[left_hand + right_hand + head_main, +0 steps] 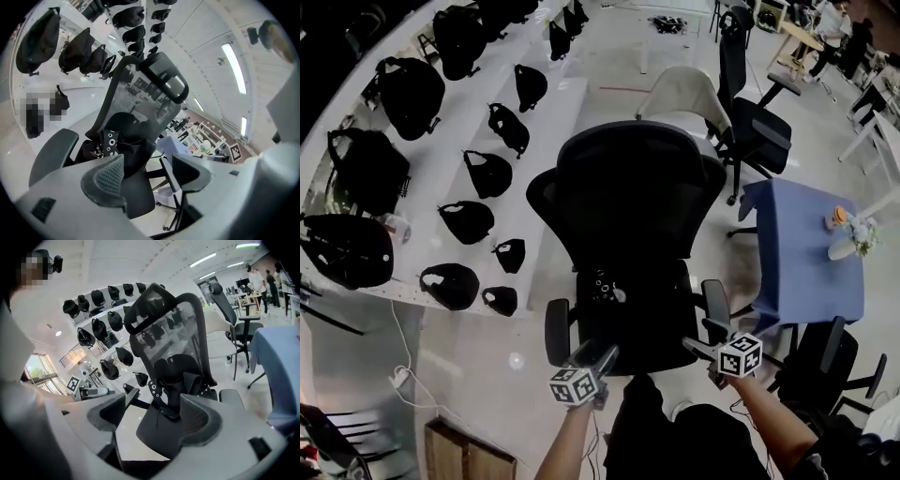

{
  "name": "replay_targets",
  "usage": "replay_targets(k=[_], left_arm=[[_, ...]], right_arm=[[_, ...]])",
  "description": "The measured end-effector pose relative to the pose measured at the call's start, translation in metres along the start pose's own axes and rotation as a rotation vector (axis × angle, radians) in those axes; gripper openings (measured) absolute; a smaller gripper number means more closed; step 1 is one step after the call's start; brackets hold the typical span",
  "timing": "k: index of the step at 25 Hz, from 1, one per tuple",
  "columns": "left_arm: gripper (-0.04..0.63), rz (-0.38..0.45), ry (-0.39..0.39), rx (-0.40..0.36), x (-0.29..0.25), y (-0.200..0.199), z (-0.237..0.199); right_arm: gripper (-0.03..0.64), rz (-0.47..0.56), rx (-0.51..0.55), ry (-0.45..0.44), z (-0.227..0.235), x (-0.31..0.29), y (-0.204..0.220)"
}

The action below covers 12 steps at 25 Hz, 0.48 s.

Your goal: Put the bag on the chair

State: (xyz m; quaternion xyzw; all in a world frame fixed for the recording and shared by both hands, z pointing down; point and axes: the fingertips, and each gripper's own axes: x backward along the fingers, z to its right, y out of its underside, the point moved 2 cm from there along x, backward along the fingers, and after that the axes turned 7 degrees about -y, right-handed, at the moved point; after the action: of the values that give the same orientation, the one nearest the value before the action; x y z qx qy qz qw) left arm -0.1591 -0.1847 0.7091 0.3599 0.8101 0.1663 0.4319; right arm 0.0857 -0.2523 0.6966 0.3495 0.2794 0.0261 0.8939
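A black office chair (630, 202) with a mesh back stands in the middle of the head view. On its seat lies the black bag (614, 289), dark against the cushion, its strap studded with metal eyelets. The bag (123, 140) leans against the backrest in the left gripper view, and in the right gripper view the bag (180, 373) sits the same way. My left gripper (598, 359) hangs open and empty just before the seat's front edge. My right gripper (696, 347) is open and empty too, beside the right armrest (715, 307).
A white tiered display (450, 159) at the left carries several black bags. Behind the chair stand a white chair (684, 94) and another black chair (750, 122). A blue-covered table (806, 248) is at the right. A power strip (399, 378) and a cardboard box (464, 455) lie on the floor.
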Motion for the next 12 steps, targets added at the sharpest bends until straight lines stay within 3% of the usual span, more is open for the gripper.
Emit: replay_targets(k=[7,12], left_arm=[[0.299,0.081,0.022,0.02,0.069,0.039,0.072],[0.299,0.157,0.01,-0.038,0.1,0.056,0.13]], right_arm=[[0.344,0.106,-0.025,-0.018,-0.065,0.075,0.017],[0.332,0.173,-0.017,-0.029,-0.09,0.131,0.026]])
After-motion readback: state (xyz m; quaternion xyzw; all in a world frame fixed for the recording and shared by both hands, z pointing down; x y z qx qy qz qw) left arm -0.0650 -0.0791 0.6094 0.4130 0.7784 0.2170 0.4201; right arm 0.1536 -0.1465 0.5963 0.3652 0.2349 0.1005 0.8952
